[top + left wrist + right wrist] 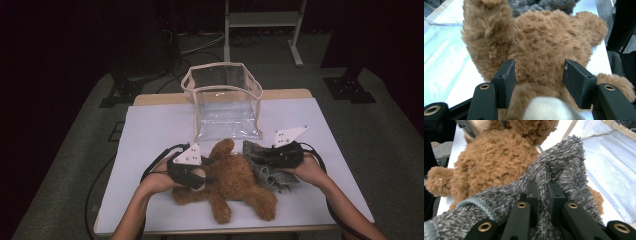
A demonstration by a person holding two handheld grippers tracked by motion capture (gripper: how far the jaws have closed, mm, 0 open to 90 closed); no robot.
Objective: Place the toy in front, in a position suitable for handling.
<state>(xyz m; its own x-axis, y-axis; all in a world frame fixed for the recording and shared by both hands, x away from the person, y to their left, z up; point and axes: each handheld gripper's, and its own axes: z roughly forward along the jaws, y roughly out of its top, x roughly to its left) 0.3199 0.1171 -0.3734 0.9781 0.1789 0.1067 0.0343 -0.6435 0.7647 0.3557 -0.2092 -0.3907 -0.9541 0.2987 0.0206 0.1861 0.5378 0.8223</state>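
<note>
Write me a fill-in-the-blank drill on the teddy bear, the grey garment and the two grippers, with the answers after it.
1. The right gripper is shut on a fold of the fuzzy ____ garment.
2. The left gripper has its jaws on either side of the brown teddy ____.
3. Behind the teddy bear on the white table stands a clear plastic ____ with a beige rim.
4. The bear's fur is ____.

Missing words: grey; bear; bag; brown

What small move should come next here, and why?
Probably lift the grey fuzzy garment toward the teddy bear: the right gripper is already shut on a fold of it, while the left gripper straddles the bear's body, seemingly steadying it for dressing.
</note>
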